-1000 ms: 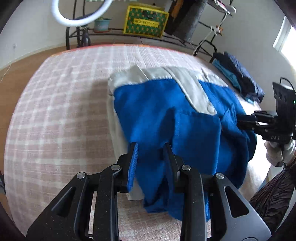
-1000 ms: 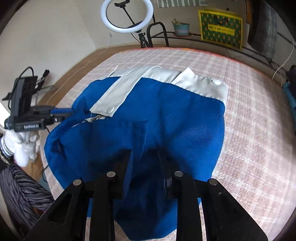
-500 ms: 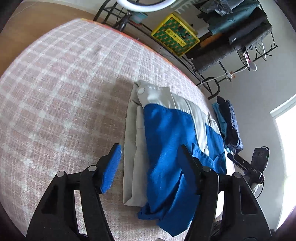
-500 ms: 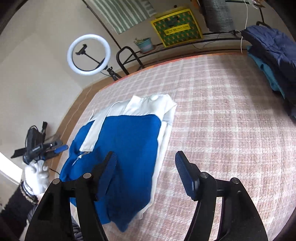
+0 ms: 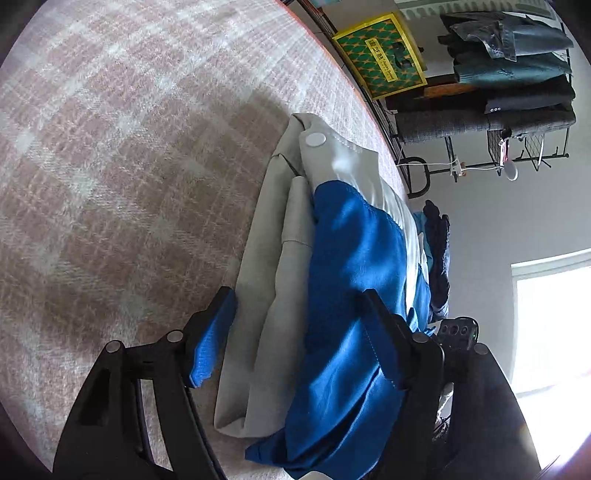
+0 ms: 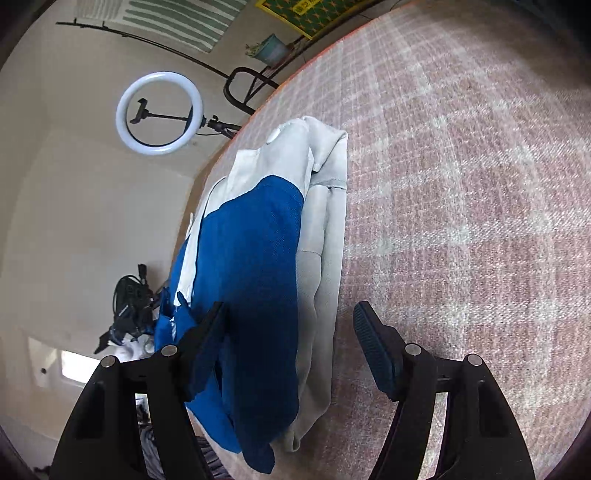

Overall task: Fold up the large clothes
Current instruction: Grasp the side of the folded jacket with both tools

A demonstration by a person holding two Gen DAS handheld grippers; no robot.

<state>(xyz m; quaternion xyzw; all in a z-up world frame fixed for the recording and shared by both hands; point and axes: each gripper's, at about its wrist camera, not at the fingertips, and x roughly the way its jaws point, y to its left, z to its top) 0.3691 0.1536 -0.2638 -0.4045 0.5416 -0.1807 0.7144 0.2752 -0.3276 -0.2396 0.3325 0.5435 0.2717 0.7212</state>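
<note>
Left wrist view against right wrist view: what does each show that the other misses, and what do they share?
Only the left wrist view shows the clothes rack with folded garments, the dark clothes pile past the jacket, and a bright window. Only the right wrist view shows the ring light, a small potted plant and the striped hanging. Both show the blue and grey jacket on the pink checked blanket, the yellow and green box, and an open gripper astride the jacket's edge: left gripper, right gripper.
</note>
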